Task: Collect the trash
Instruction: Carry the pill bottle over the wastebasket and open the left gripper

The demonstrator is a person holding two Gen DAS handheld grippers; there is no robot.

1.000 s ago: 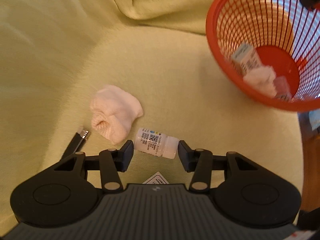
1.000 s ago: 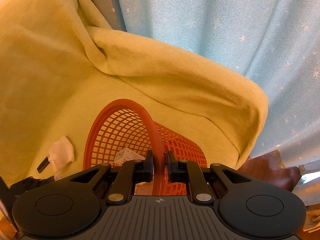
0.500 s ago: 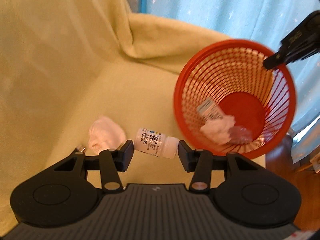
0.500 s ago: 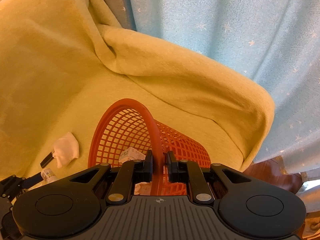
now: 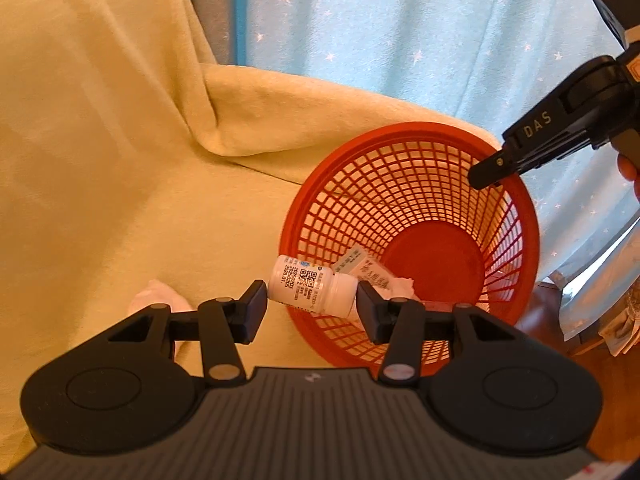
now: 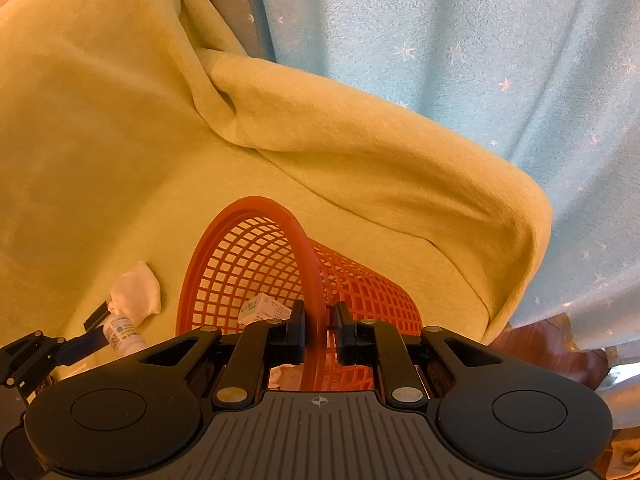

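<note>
A: What do the jaws of the left gripper (image 5: pixel 311 306) hold?

B: They pinch 1 small white pill bottle (image 5: pixel 311 285) by its 2 ends. It lies sideways, with a printed label and a code on it. It hangs just over the near rim of the red mesh basket (image 5: pixel 412 168).

A: And the right gripper (image 6: pixel 319 334)?

B: Its jaws are pressed on the basket rim, 1 on each side, and the basket is tilted with its mouth toward the left gripper.

A: What is inside the basket?

B: 1 small white box (image 5: pixel 362 266) and 1 crumpled white tissue (image 5: pixel 400 286), near the bottom.

A: Is trash outside it?

B: Yes. 1 more crumpled tissue (image 6: pixel 136 294) lies on the yellow-green blanket (image 5: pixel 120 140), beside a small dark flat thing (image 6: pixel 96 316) I cannot identify. Behind is a light blue curtain with stars (image 6: pixel 460 40).
</note>
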